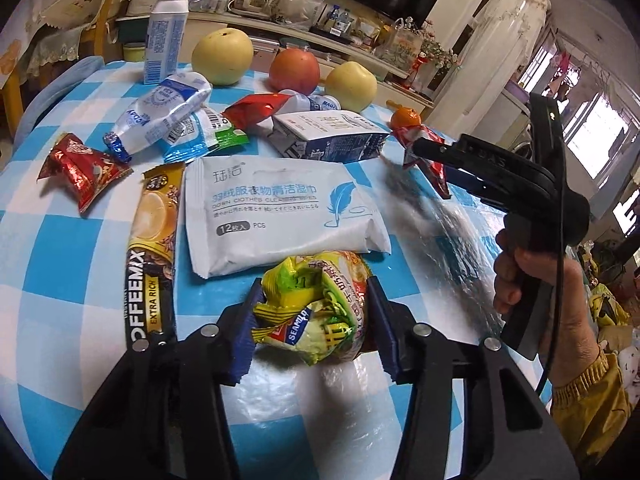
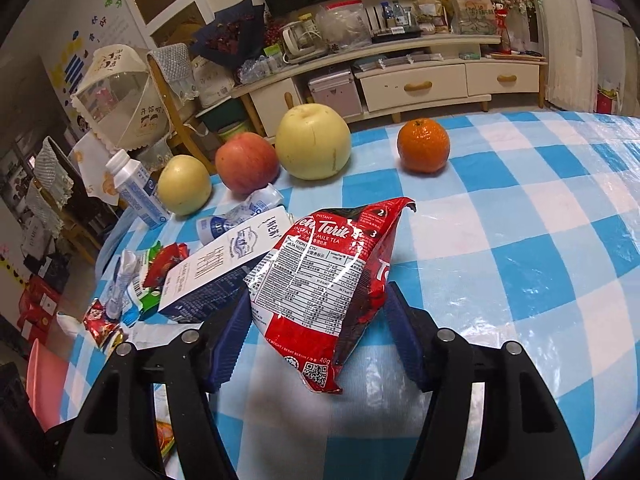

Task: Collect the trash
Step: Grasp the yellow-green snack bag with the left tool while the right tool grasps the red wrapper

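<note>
Your left gripper (image 1: pixel 314 316) clamps the crumpled yellow-green wrapper (image 1: pixel 316 304).
Your right gripper (image 2: pixel 316 340) grips 1 red milk-tea sachet (image 2: pixel 324 276) above the checked tablecloth (image 2: pixel 520 240).

left gripper (image 1: pixel 312 312): black plastic arms, silver round pins, ribbed dark-blue pads
right gripper (image 2: pixel 316 332): same black frame, silver pins, ribbed blue pads
cable (image 1: pixel 560 240): thin, black, along the handle
sleeve (image 1: pixel 592 396): mustard yellow, elastic gathered cuff

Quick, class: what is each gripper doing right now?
Left gripper: closed on the crumpled yellow-green wrapper.
Right gripper: closed on the red milk tea packet.
</note>
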Action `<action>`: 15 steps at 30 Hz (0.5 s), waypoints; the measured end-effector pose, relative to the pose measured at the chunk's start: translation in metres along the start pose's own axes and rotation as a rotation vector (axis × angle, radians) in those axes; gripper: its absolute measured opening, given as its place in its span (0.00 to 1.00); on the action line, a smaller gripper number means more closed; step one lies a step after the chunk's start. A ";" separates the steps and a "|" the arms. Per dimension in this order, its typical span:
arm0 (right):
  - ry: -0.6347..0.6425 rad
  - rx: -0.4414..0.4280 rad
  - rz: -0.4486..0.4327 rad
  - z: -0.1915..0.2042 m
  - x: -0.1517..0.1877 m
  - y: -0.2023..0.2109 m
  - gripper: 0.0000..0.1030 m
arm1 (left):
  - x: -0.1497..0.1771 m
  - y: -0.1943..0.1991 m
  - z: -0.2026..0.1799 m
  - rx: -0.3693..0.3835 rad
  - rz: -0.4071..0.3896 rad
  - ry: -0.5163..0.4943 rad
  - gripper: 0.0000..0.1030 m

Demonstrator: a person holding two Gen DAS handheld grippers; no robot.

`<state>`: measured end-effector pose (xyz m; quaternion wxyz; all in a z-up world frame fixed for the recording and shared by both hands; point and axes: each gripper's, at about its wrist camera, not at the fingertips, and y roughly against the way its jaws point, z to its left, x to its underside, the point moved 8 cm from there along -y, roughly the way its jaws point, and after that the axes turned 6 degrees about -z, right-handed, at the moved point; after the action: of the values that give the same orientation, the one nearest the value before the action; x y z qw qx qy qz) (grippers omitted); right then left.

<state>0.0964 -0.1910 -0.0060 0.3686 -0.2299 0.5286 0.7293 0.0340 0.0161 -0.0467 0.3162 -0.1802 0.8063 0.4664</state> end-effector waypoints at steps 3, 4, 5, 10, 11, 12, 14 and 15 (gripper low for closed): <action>0.001 -0.043 -0.010 0.007 0.002 0.011 0.64 | -0.003 0.007 0.001 0.007 -0.014 0.001 0.45; 0.005 -0.054 -0.015 0.009 0.002 0.014 0.64 | -0.004 0.010 0.001 0.011 -0.021 0.002 0.43; 0.010 -0.059 -0.017 0.011 0.003 0.017 0.64 | -0.005 0.013 0.002 0.013 -0.026 0.002 0.42; 0.023 -0.102 -0.030 0.027 0.009 0.034 0.64 | -0.004 0.020 0.006 0.014 -0.035 0.011 0.40; 0.025 -0.113 -0.033 0.031 0.009 0.037 0.64 | -0.005 0.022 0.007 0.015 -0.039 0.010 0.40; 0.029 -0.127 -0.035 0.036 0.010 0.040 0.64 | -0.006 0.024 0.007 0.016 -0.045 0.008 0.40; 0.039 -0.154 -0.036 0.047 0.011 0.045 0.64 | -0.009 0.029 0.008 0.020 -0.059 0.008 0.39; 0.045 -0.175 -0.035 0.056 0.013 0.049 0.64 | -0.010 0.032 0.008 0.021 -0.065 0.009 0.38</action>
<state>0.0535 -0.1429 0.0329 0.3475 -0.2868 0.4669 0.7609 0.0254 0.0393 -0.0226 0.3293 -0.2053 0.8063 0.4464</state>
